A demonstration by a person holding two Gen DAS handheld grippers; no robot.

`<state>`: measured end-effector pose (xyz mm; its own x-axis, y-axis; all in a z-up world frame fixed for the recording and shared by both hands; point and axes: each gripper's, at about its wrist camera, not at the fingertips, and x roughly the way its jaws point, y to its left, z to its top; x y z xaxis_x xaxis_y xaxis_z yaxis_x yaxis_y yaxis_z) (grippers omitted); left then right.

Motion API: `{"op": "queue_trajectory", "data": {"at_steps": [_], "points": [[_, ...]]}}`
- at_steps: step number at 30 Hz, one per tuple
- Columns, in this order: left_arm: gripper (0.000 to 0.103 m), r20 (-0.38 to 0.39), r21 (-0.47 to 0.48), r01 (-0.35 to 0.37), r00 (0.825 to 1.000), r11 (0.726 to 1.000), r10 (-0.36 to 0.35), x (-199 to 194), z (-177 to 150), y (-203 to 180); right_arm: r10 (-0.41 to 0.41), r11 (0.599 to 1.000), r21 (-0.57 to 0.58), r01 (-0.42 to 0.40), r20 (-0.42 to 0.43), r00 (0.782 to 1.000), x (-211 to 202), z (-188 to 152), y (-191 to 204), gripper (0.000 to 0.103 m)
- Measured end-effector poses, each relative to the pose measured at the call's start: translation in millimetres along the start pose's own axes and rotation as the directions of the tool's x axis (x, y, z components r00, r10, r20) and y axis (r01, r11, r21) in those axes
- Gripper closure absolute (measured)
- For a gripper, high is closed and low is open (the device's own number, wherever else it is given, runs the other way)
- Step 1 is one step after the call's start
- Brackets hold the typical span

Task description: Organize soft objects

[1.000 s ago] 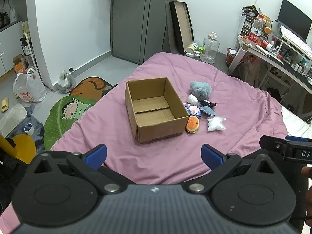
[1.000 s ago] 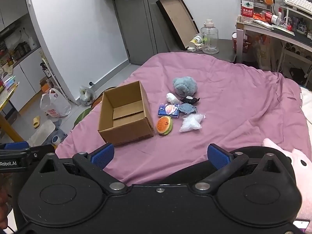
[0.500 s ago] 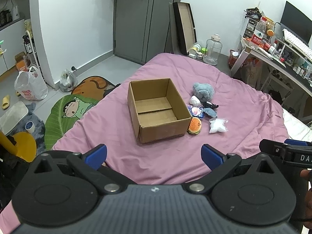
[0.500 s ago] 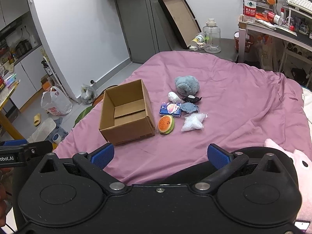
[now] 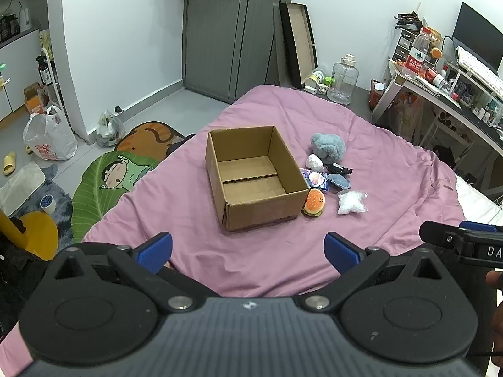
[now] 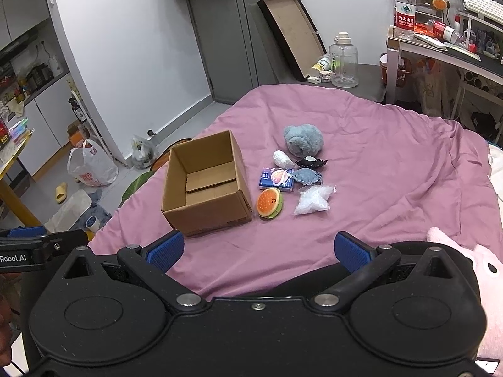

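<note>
Toys point(image 6: 303, 141) lay bunched right of the open box point(image 5: 254, 177); bare bed point(image 6: 393, 169) spread beyond; both my fingers point(image 5: 248, 248) point(image 6: 257, 248) gaped wide, empty.

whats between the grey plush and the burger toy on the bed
In the right wrist view, a small white soft toy and a blue tissue pack lie between the grey plush and burger toy.

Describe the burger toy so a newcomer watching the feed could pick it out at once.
Find the open cardboard box on the purple bedspread. The burger toy lies right beside the box's near corner, nearest the camera in the cluster of small things. It alone is round and orange, with a green edge and a little face.
</note>
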<state>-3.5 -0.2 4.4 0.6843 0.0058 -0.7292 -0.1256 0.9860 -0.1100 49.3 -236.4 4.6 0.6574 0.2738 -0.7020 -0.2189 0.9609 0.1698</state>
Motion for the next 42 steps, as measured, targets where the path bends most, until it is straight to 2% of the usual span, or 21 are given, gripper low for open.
{"op": "queue_trajectory", "data": {"at_steps": [28,42], "points": [[0.001,0.021,-0.010,-0.020,1.000,1.000,0.020,-1,6,2,0.002,1.000,-0.016,-0.002,0.013,1.000,-2,10,3,0.000],[0.000,0.022,-0.028,-0.013,1.000,1.000,0.014,16,12,-2,-0.020,1.000,-0.001,0.020,-0.021,1.000,14,11,-8,0.000]]}}
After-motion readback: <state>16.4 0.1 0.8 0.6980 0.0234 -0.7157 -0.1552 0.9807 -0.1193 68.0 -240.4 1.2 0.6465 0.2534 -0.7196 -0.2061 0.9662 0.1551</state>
